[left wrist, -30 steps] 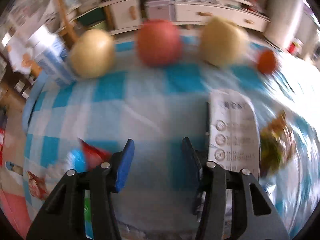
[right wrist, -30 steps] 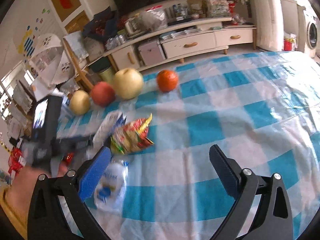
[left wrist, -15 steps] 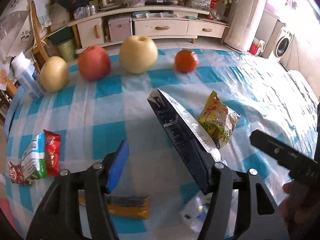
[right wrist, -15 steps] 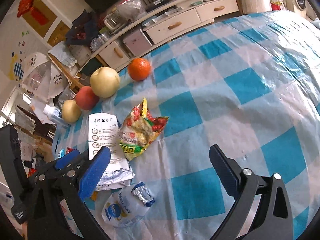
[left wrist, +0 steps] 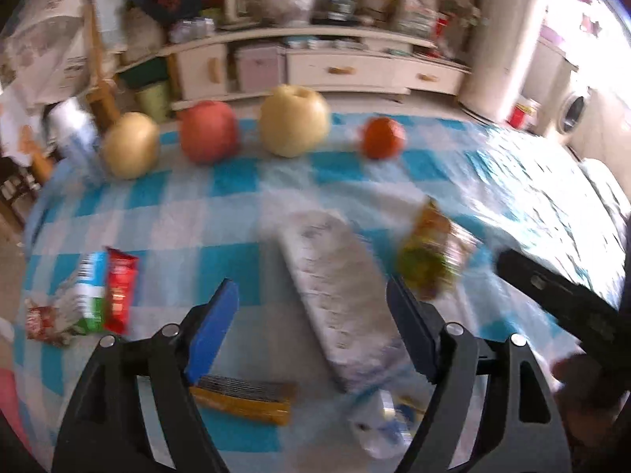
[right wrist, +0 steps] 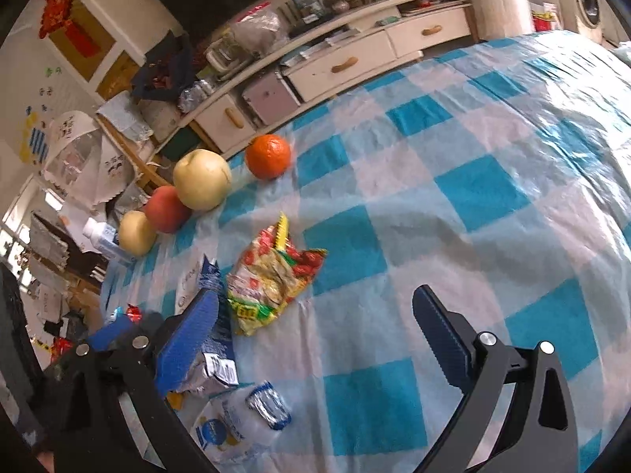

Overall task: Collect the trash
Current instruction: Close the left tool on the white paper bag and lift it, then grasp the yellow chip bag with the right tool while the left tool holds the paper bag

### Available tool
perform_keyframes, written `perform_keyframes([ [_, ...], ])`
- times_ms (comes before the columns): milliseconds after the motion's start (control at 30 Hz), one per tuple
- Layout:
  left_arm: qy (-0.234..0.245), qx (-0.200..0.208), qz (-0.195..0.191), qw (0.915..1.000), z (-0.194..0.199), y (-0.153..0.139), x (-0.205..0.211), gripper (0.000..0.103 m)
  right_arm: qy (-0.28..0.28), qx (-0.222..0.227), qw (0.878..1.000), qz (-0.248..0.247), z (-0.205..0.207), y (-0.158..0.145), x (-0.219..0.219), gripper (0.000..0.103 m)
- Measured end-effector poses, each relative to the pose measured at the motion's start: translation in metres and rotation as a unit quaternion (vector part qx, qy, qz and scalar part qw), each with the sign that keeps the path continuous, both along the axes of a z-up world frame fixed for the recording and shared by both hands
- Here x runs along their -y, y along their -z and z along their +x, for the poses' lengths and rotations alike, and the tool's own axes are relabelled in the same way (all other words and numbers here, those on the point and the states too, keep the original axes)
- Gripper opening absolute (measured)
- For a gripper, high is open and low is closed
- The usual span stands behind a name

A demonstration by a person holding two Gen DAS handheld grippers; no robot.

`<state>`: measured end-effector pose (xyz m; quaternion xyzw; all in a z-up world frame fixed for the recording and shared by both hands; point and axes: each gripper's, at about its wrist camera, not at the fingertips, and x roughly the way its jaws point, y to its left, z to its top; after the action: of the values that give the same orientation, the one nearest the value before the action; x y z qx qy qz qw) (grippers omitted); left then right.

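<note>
My left gripper point(left wrist: 311, 323) points down at the checked tablecloth and its jaws are opening. A silver pouch point(left wrist: 339, 295) lies blurred between them, and neither pad presses on it. A yellow-red snack wrapper point(left wrist: 426, 264) sits just right of it, an orange bar wrapper point(left wrist: 244, 394) under the left finger, and a clear plastic bag point(left wrist: 378, 425) below. My right gripper point(right wrist: 315, 335) is open over bare cloth. The snack wrapper point(right wrist: 276, 272) lies just ahead of its left finger, which partly hides the pouch point(right wrist: 213, 315).
A small pear point(left wrist: 130, 146), a red apple point(left wrist: 209, 132), a large pear point(left wrist: 294, 120) and an orange point(left wrist: 382, 138) line the far edge, with a bottle point(left wrist: 75, 138) at far left. Red and green wrappers point(left wrist: 106, 295) lie left. The table point(right wrist: 493, 181) stretches away to the right.
The left jaws have spread wider. The pouch that stood against the right finger now lies flatter between them. The right gripper has rolled and come closer to the snack wrapper.
</note>
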<state>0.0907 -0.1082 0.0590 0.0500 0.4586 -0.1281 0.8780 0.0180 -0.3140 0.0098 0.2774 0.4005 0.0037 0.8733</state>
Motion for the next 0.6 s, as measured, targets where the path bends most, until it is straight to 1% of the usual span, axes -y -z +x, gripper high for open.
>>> perform_keyframes([
  [100, 0.007, -0.008, 0.007, 0.9999, 0.002, 0.010, 0.018, 0.078, -0.004, 0.014, 1.000, 0.011, 0.007, 0.001, 0.006, 0.098],
  [200, -0.002, -0.018, 0.031, 0.9994, 0.009, 0.020, 0.030, 0.078, -0.004, 0.018, 0.999, 0.032, 0.013, 0.005, 0.013, 0.098],
  [267, -0.013, -0.022, 0.037, 0.9990, 0.013, 0.025, 0.030, 0.078, -0.007, 0.020, 0.999, 0.044, 0.018, 0.008, 0.014, 0.096],
  [333, -0.024, -0.029, 0.038, 0.9986, 0.016, 0.030, 0.028, 0.078, -0.016, 0.022, 0.998, 0.057, 0.023, 0.010, 0.014, 0.094],
  [367, -0.028, -0.033, 0.038, 0.9983, 0.018, 0.032, 0.026, 0.078, -0.020, 0.021, 0.998, 0.058, 0.025, 0.011, 0.013, 0.089],
  [433, -0.033, -0.044, 0.032, 0.9980, 0.020, 0.037, 0.022, 0.078, -0.031, 0.018, 0.998, 0.057, 0.031, 0.013, 0.008, 0.082],
  [533, -0.045, -0.058, 0.017, 0.9972, 0.025, 0.045, 0.016, 0.077, -0.042, 0.010, 0.998, 0.051, 0.037, 0.017, 0.002, 0.082],
  [567, -0.047, -0.062, 0.010, 0.9969, 0.026, 0.047, 0.014, 0.075, -0.046, 0.008, 0.998, 0.044, 0.039, 0.018, -0.001, 0.082],
  [600, -0.051, -0.060, 0.009, 0.9969, 0.026, 0.047, 0.013, 0.071, -0.050, 0.008, 0.998, 0.034, 0.040, 0.018, -0.003, 0.082],
])
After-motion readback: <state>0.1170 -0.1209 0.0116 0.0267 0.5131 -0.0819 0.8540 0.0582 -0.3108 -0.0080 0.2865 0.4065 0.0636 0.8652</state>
